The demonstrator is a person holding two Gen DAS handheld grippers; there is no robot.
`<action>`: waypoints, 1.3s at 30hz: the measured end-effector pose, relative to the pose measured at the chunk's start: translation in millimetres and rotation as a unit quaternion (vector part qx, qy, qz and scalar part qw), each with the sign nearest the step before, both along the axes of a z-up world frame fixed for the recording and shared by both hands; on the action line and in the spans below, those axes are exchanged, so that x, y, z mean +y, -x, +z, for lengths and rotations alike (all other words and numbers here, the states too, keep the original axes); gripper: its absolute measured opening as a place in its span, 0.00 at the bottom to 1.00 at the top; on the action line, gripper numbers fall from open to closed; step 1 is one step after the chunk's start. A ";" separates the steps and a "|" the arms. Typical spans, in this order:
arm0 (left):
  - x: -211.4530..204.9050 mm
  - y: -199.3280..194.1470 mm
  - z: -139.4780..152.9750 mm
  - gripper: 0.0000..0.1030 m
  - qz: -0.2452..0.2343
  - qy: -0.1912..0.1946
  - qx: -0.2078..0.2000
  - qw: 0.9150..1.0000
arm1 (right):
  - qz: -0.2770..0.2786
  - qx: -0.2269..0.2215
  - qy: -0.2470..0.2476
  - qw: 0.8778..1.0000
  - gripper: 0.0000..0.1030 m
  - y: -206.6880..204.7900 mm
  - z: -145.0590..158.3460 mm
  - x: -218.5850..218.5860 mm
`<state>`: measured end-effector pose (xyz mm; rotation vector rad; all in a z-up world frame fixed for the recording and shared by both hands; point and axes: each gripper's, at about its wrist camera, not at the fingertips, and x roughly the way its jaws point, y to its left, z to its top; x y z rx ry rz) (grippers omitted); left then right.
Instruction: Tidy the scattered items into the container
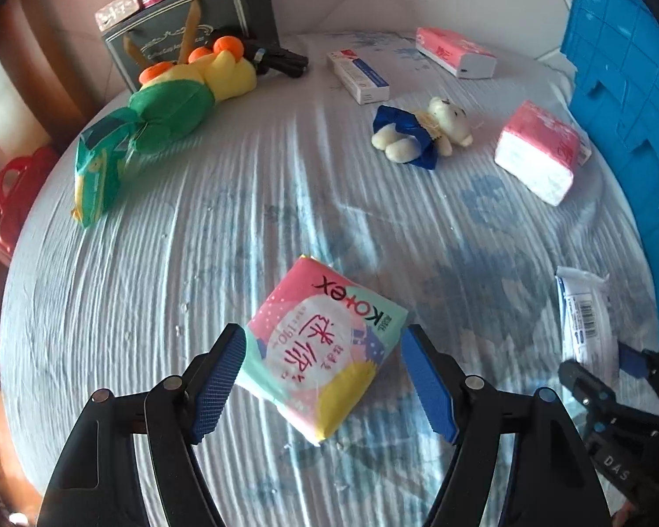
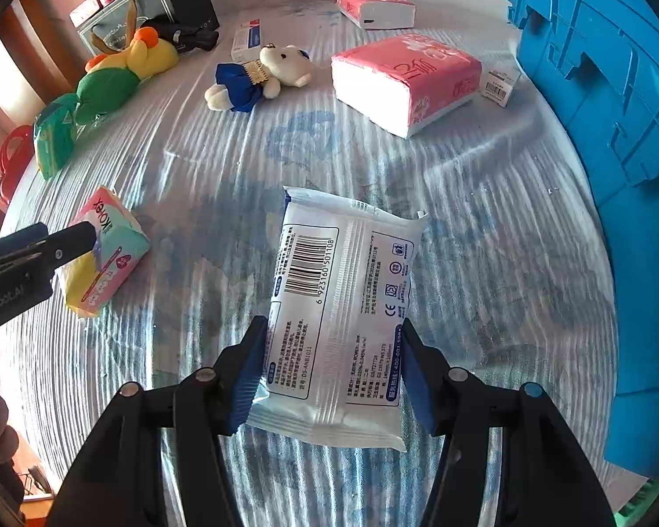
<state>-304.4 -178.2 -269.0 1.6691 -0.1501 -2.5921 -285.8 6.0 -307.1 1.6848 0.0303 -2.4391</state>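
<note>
My left gripper [image 1: 323,377] straddles a pink Kotex pack [image 1: 325,347] on the bed; its blue pads sit at the pack's two sides, and I cannot tell whether they press it. The pack also shows in the right wrist view [image 2: 110,254]. My right gripper [image 2: 329,373] is shut on a white wet-wipe pack [image 2: 342,307], barcode side up, also visible in the left wrist view [image 1: 586,320]. The blue crate [image 2: 615,131] stands at the right, also in the left wrist view [image 1: 628,88].
On the striped sheet [image 1: 197,241] lie a small bear [image 1: 421,131], two pink tissue packs [image 1: 540,149] [image 1: 454,50], a white box [image 1: 358,74], a green-yellow plush [image 1: 184,88], a green packet [image 1: 96,171] and a black bag [image 1: 189,30].
</note>
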 end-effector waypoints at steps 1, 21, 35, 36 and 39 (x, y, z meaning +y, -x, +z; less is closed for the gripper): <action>-1.0 2.6 -4.0 0.73 -0.008 0.006 -0.005 1.000 | 0.001 -0.001 0.001 1.000 0.55 1.5 -1.0 -0.9; -16.0 -33.1 31.1 0.65 -0.008 -0.008 0.057 0.998 | 0.027 0.054 0.001 0.998 0.55 -4.2 46.7 -33.1; 6.0 -76.2 171.2 0.65 -0.059 -0.078 0.205 0.974 | -0.016 0.224 -0.032 0.974 0.55 -59.4 211.1 -19.1; 11.8 -79.4 178.8 0.65 -0.064 -0.082 0.214 0.971 | -0.022 0.238 -0.035 0.970 0.55 -64.6 223.7 -12.5; 36.3 -88.2 201.0 0.65 -0.083 -0.090 0.238 0.964 | -0.041 0.277 -0.034 0.959 0.55 -80.1 259.3 13.0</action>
